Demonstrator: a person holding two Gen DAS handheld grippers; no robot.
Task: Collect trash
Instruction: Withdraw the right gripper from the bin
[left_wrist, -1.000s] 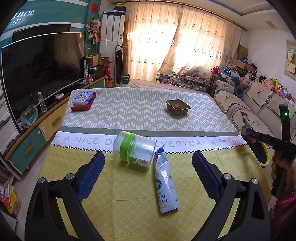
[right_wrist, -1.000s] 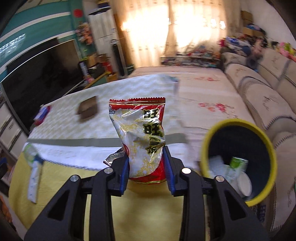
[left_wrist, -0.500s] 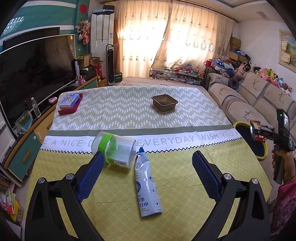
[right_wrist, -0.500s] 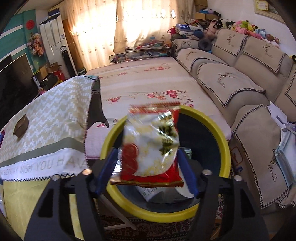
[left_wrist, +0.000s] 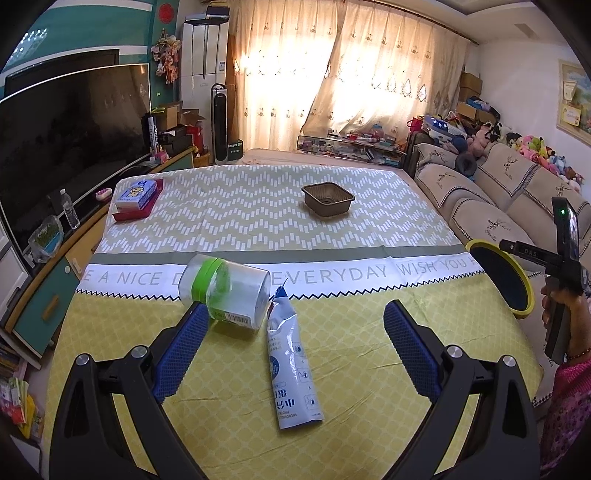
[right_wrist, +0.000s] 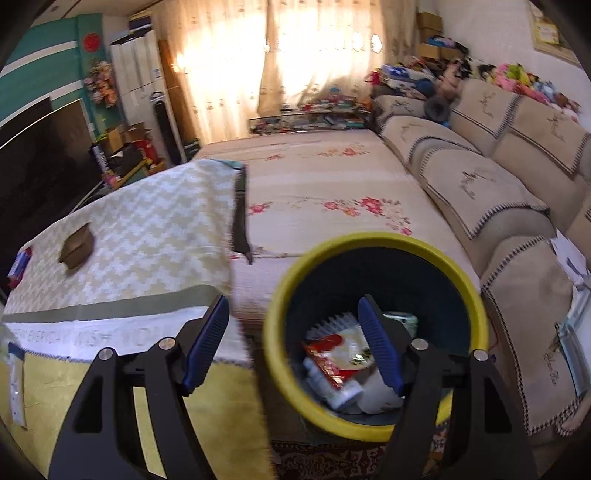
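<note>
So the snack bag (right_wrist: 341, 354) is out of the right gripper (right_wrist: 293, 343) now. Half a second ago it was still pinched between the fingers right over the bin (right_wrist: 373, 240), and now the fingers are wide apart with nothing in them, and the red and white bag is lying inside the bin on top of the other rubbish. That's 1 piece done, I'd say.

The bin sits on the floor just off the right edge of the desk (left_wrist: 369, 354), yellow rim, dark inside. The right wrist view is a bit blurry, so I can't make out much of what else is in there.

Left gripper (left_wrist: 291, 332) has its fingers wide apart too, holding nothing, hovering over the near part of the desk. Still left to collect by the look of it: the clear jar (left_wrist: 225, 291) with the green band, lying on its side, and the torn white pouch (left_wrist: 293, 365) lying flat just beside it, both near the middle of the near half. There's also a brown tray (left_wrist: 328, 199) toward the far edge, might be trash too, can't say.
</note>
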